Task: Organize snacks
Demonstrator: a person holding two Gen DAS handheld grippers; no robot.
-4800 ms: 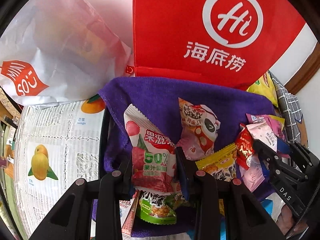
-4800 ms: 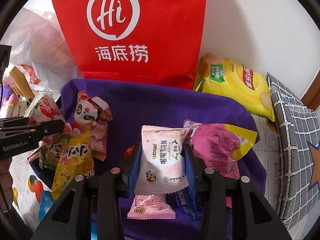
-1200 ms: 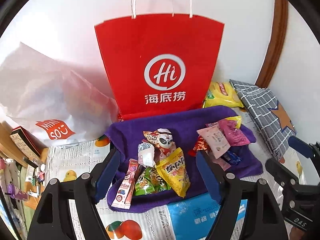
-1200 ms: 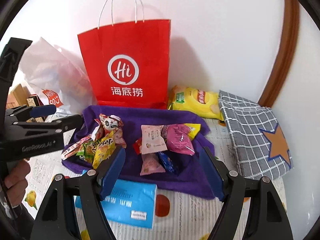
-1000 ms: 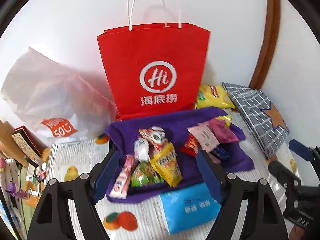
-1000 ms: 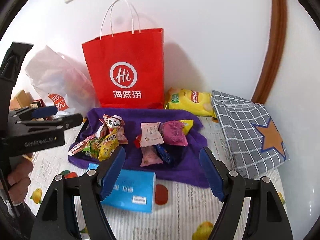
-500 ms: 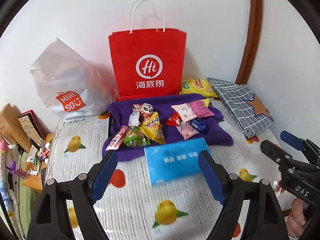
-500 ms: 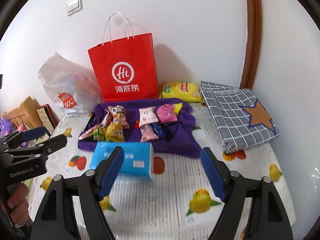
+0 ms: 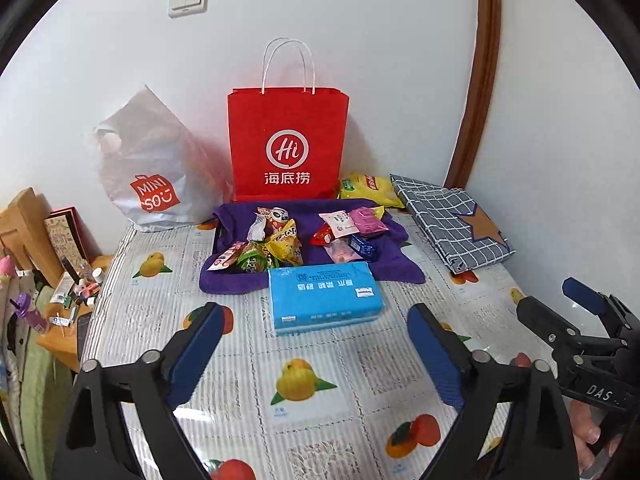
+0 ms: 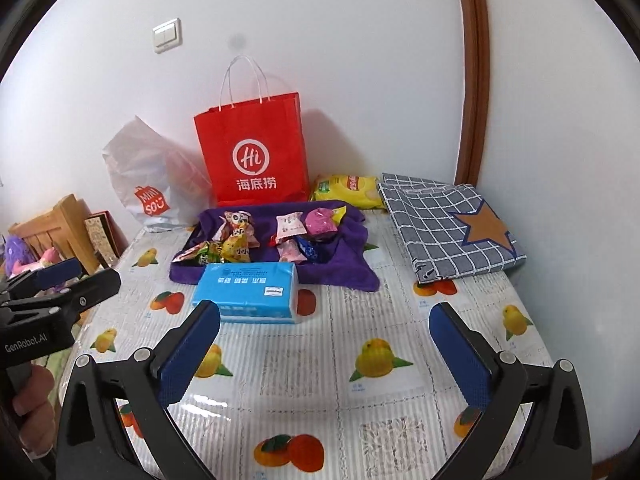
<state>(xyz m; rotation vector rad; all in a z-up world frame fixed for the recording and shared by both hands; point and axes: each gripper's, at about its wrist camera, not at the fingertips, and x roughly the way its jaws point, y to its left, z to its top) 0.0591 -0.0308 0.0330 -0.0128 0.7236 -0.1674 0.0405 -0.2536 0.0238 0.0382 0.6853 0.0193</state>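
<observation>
- Progress check: the snacks looked pretty much sorted. They all sat on the purple towel (image 9: 308,268) in two little groups, with a bare strip of towel between them.
- The left pile (image 9: 264,246) was the green, yellow and panda-print packets, bunched up and overlapping. The right pile (image 9: 348,232) was the pink and white pouches plus a small blue one and a red one.
- Our guess is there wasn't much left to do. The one maybe-straggler was the yellow chip bag (image 9: 370,188), lying off the towel against the wall, between the red paper bag (image 9: 286,140) and the folded checked cloth (image 9: 452,224). Whether that counts as part of the job, we couldn't say.
- The blue tissue pack (image 9: 324,302) lay on the fruit-print table (image 9: 304,392) right at the towel's front edge, touching or just overlapping it. The white Miniso bag (image 9: 148,176) slumped left of the red one.
- Hands: we had the left claw (image 9: 312,352) held well back from the towel, over the near part of the table, pointing at the piles. Its blue pads (image 9: 196,348) were spread wide with nothing between them.
- Same for the right claw (image 10: 320,352): pulled back, level-ish, wide apart and empty. Each claw showed up at the edge of the other's camera, so we had them side by side, apart.
- Read to us like a finished, stepped-away pose rather than a reach.
</observation>
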